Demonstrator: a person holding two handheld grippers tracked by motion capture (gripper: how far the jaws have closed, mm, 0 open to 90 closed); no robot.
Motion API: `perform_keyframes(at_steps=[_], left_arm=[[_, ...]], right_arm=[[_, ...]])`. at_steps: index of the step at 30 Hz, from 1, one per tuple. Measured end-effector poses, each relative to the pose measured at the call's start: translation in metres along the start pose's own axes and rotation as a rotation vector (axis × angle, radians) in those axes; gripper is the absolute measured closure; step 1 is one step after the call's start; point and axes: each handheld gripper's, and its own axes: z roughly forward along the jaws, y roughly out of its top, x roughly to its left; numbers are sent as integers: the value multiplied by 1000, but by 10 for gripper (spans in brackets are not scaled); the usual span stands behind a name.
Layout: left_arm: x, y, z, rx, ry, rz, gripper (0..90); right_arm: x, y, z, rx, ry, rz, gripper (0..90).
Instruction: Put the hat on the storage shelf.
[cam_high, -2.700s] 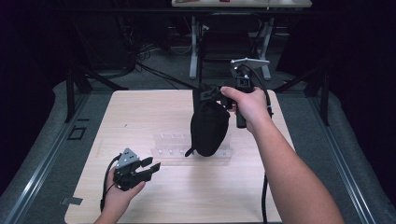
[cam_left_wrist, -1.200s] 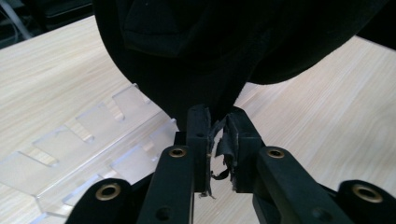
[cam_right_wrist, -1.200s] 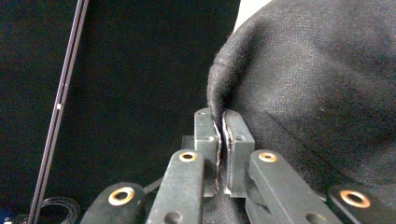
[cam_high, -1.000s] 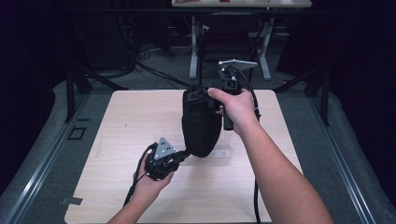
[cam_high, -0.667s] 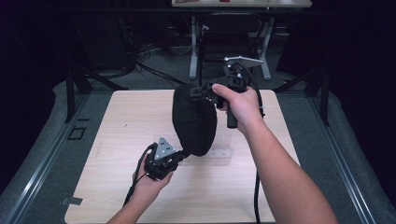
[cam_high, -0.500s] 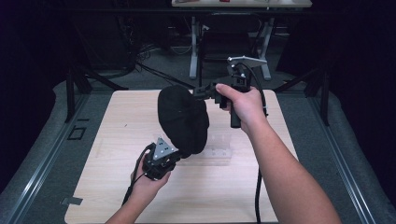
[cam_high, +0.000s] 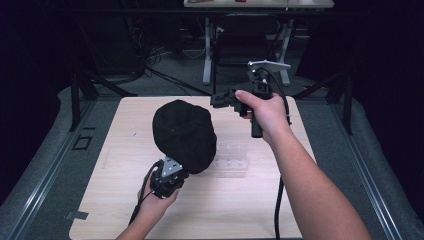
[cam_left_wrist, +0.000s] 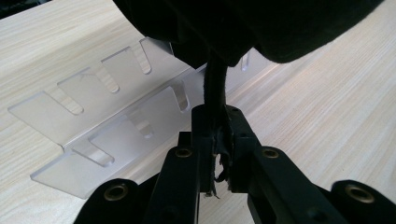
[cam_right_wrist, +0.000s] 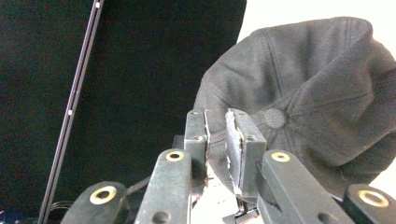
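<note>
Black cap sits above mid-table, hanging off the left gripper, whose jaws are clamped on a thin strap or edge at the cap's underside; a clear slotted acrylic rack lies flat on the table just beyond and under the cap. Right gripper is held up beyond the cap toward the table's far edge, jaws slightly apart with nothing between them, cap crown just past its tips. Bare tabletop is open all round the cap, most of it toward the table's near and left edges.

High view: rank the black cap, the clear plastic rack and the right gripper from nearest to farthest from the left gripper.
1. Black cap, clamped in the left gripper, just above it.
2. Clear plastic rack, flat on the table, to its right.
3. Right gripper, raised beyond the rack.
</note>
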Motion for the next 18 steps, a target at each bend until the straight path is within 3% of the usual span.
perform_keyframes(at_steps=[12, 18], left_arm=[[5, -8, 0, 4, -11, -38, 838], [6, -10, -2, 8, -3, -35, 806]], right_arm=[[-2, 0, -6, -2, -13, -4, 778], [-5, -1, -7, -9, -9, 5, 775]])
